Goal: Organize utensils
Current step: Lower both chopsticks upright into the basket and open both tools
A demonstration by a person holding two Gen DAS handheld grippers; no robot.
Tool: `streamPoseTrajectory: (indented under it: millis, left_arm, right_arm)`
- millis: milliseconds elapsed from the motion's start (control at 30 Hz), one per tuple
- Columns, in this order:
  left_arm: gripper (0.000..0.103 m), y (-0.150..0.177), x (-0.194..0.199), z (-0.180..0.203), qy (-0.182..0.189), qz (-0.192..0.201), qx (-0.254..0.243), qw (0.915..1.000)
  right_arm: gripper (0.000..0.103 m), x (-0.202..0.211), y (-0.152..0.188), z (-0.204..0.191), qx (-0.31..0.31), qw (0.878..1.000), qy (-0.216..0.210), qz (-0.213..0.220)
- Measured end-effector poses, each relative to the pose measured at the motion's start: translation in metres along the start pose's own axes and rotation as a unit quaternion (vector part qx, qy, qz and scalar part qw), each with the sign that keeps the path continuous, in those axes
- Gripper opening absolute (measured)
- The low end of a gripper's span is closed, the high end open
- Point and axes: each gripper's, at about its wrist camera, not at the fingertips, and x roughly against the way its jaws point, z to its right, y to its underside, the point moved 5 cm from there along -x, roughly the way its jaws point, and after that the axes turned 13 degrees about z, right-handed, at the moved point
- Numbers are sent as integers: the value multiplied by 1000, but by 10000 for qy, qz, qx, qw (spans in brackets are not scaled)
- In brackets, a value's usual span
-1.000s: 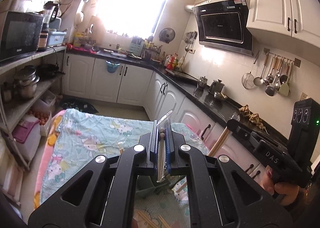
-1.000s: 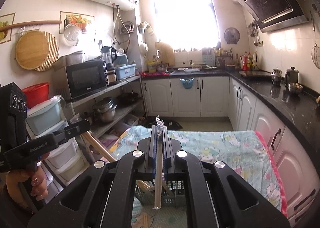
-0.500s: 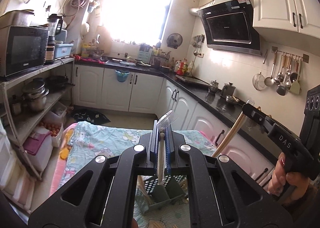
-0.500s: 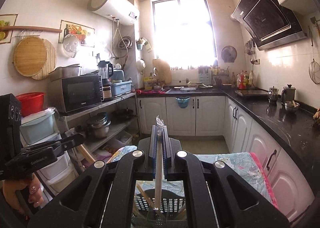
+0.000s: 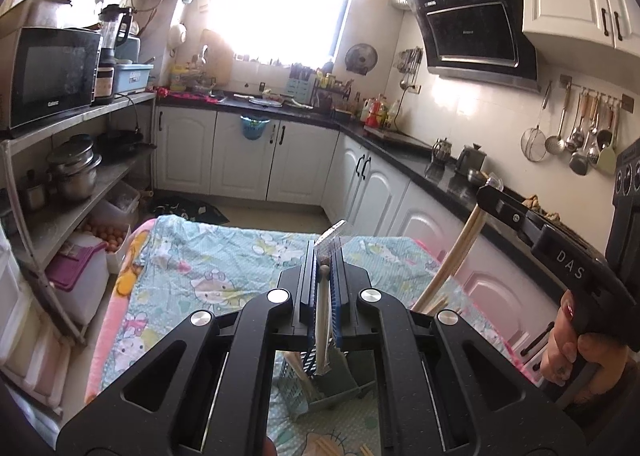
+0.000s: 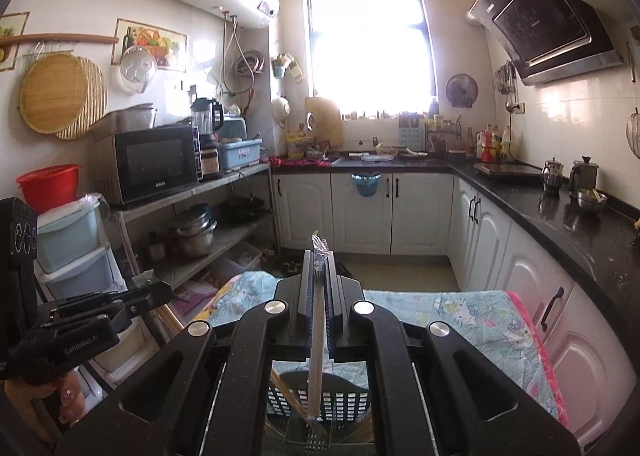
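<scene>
Below, a slotted utensil basket (image 6: 320,396) sits on the cartoon-print cloth (image 5: 224,256), at 6 o'clock in both wrist views. Left gripper (image 5: 324,276) is clamped tight on wrapped chopsticks (image 5: 321,328) hanging over the basket. Right gripper (image 6: 318,276) is likewise pinched on a wrapped pair (image 6: 316,352), tips at the basket's mouth.
</scene>
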Motion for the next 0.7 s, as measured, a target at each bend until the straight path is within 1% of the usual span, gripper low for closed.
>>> streamPoseTrajectory:
  millis: [333, 533, 567, 633, 667, 700]
  left_arm:
    - [3, 30, -15, -3, -26, -212, 37, 9998]
    - [3, 44, -22, -7, -2, -366, 96, 9993]
    - [3, 45, -22, -7, 0, -378, 98, 9992]
    - [4, 47, -22, -8, 8, -404, 94, 9991]
    - [6, 47, -22, -8, 0, -402, 94, 9991]
    - [11, 47, -21, -8, 5, -400, 99, 9991]
  right_arm:
    - [5, -23, 42, -5, 62, 9990, 64, -440]
    - [7, -31, 58, -4, 43, 9979, 180, -615]
    - [9, -32, 61, -3, 25, 9977, 212, -650]
    - [24, -32, 64, -1, -14, 9974, 246, -670]
    - [27, -31, 65, 0, -23, 9974, 262, -669]
    - [28, -30, 66, 1, -14, 9974, 280, -667]
